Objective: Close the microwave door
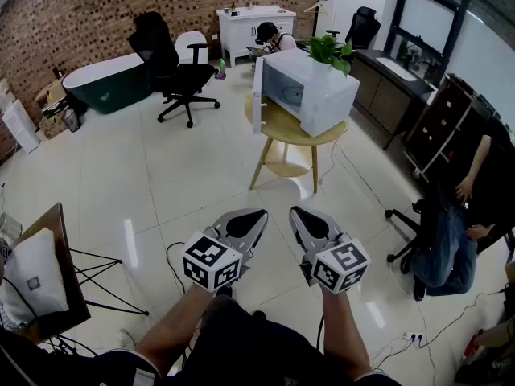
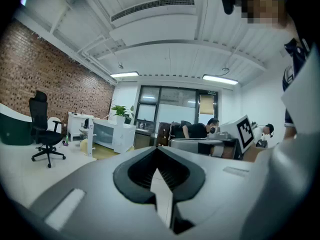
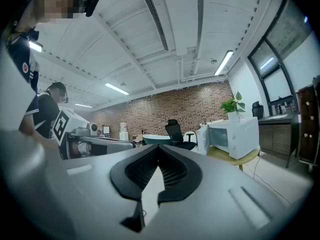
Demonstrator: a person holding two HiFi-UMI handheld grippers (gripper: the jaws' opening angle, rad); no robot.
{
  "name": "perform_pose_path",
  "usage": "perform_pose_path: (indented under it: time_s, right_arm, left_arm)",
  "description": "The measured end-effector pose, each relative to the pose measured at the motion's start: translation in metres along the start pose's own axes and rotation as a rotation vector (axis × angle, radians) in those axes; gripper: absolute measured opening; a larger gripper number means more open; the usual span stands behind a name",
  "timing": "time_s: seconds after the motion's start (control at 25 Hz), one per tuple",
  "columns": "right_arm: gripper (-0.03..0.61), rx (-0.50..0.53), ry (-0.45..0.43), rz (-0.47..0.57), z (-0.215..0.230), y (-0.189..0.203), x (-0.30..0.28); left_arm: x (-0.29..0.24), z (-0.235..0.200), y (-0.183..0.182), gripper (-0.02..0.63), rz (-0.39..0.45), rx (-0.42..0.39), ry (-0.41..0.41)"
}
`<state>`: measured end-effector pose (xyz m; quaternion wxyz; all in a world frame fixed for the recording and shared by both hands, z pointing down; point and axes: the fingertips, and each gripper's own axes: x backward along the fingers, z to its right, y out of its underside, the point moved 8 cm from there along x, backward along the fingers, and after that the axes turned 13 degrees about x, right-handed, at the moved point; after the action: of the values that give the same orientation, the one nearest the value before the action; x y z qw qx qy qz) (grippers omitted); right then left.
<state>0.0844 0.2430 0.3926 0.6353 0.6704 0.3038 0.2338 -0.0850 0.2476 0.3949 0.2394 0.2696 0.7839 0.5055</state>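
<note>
Microwave (image 1: 320, 96) door (image 1: 257, 107) open, well fwd of L gripper (image 1: 254, 217) & R gripper (image 1: 299, 215), fingers (image 1: 240, 228) clenched empty.

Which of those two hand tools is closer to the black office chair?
Left. The black office chair stands far ahead and leftward of the left tool; the right tool is held farther right.

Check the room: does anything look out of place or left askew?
The microwave on the round wooden table has its door swung wide open. A potted plant stands on top of it, an odd perch.
</note>
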Motion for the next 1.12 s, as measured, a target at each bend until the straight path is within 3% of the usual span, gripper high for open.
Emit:
perform_pose_path:
  time_s: [0.56,1.12]
  right_arm:
    - [0.002,0.01,0.018,0.003,0.05,0.001,-0.022]
    - [0.002,0.002,0.104,-0.039,0.132,-0.002,-0.102]
  left_arm:
    - [-0.045,-0.025,-0.011,0.012,-0.009,0.008,-0.003]
    - [-0.133,-0.117,-0.062,0.011,-0.035,0.008,0.067]
